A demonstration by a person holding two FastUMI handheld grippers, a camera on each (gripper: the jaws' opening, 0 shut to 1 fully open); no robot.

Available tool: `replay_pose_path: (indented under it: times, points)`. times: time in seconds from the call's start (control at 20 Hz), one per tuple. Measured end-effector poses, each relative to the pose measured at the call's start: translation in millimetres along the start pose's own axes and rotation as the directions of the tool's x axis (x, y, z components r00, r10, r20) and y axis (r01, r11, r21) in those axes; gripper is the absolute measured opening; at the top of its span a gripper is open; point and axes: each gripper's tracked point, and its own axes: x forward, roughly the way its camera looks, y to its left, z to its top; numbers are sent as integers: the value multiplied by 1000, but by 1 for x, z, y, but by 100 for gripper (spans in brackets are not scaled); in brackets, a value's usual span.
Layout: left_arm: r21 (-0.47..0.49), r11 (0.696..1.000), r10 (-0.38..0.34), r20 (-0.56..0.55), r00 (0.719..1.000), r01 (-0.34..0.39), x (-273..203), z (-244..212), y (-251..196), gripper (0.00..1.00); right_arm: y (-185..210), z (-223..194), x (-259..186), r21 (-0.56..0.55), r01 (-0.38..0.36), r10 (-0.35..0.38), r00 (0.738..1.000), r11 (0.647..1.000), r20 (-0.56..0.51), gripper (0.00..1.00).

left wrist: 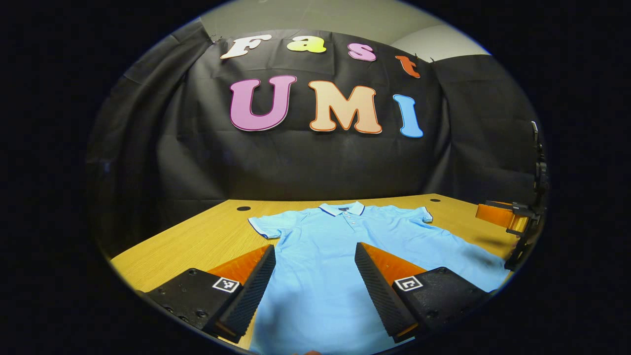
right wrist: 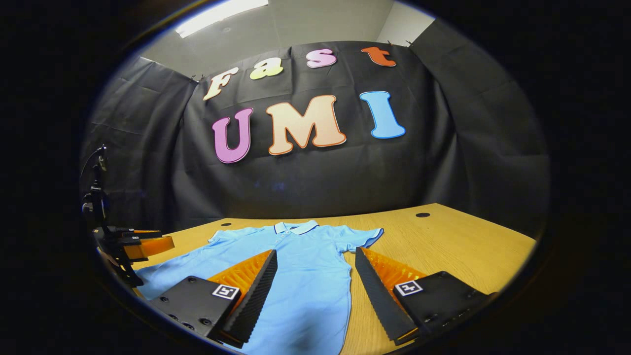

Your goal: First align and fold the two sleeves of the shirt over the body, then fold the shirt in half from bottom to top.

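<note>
A light blue polo shirt lies flat and spread out on the wooden table, collar toward the black wall. Both short sleeves stick out sideways, unfolded. My left gripper hovers open over the shirt's lower body with nothing between its fingers. In the right gripper view the shirt lies left of centre, and my right gripper stands open above its right side near the sleeve. Each gripper shows at the other view's edge: the right and the left.
The black cloth wall closes off the table's far side. Small round cable holes sit near the back corners. Bare wood stretches to the right of the shirt in the right gripper view.
</note>
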Motion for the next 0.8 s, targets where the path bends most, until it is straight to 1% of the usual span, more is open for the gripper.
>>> replay_pose_path:
  times: [0.2,0.3,0.45,0.55,0.8]
  points:
    - [2,1000,-1,3,1000,1,0,0,0,98,1,-15,14,-30,1,-3,996,1000,-93,98]
    - [2,1000,-6,5,1000,6,0,1,-1,98,5,-12,24,-31,-13,10,993,999,-120,98]
    - [2,1000,-7,1,1000,7,0,-1,0,98,13,2,48,-27,-37,33,987,999,-155,98]
    - [3,1000,-7,3,1000,7,-1,0,-1,98,12,16,68,-51,-43,34,985,998,-167,98]
    - [2,1000,-9,0,1000,9,0,-1,-1,98,-1,43,131,-167,-18,-13,984,986,-178,98]
